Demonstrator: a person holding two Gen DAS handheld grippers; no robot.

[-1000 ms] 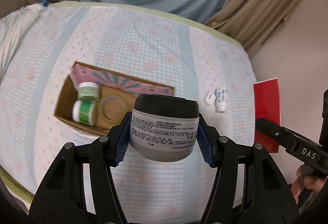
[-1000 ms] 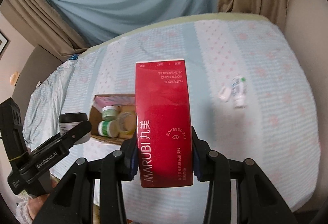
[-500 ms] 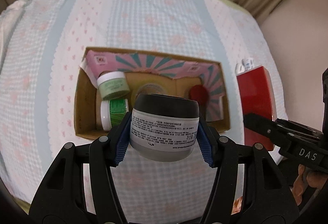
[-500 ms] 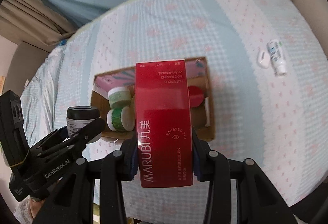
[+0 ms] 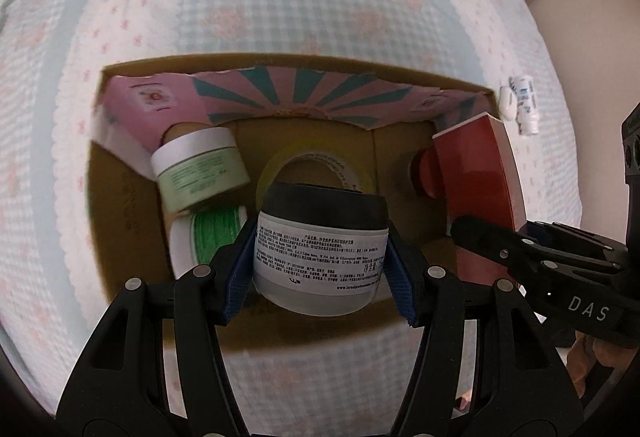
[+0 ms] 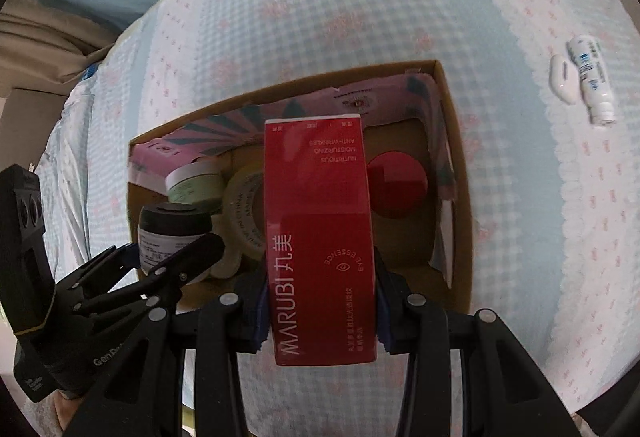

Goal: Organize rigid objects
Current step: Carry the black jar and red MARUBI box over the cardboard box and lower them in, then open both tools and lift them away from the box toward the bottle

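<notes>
My left gripper (image 5: 320, 277) is shut on a white jar with a black lid (image 5: 320, 249) and holds it over the open cardboard box (image 5: 120, 221) on the bed. My right gripper (image 6: 320, 311) is shut on a tall red MARUBI carton (image 6: 318, 221), held over the same box (image 6: 458, 173); the carton also shows in the left wrist view (image 5: 480, 189). Inside the box lie a pale green jar (image 5: 200, 169), a green-labelled jar (image 5: 208, 233), a tape roll (image 5: 316, 165) and a red round lid (image 6: 400, 185).
A small white tube (image 6: 592, 81) and a white cap (image 6: 562, 77) lie on the checked bedspread (image 6: 520, 197) to the right of the box. The box's far wall has a pink and teal flap (image 5: 304, 93). Curtains hang beyond the bed.
Both grippers have moved forward and down toward the box, which now fills the views. The jar and the red carton stay gripped and now hang over the box opening.
</notes>
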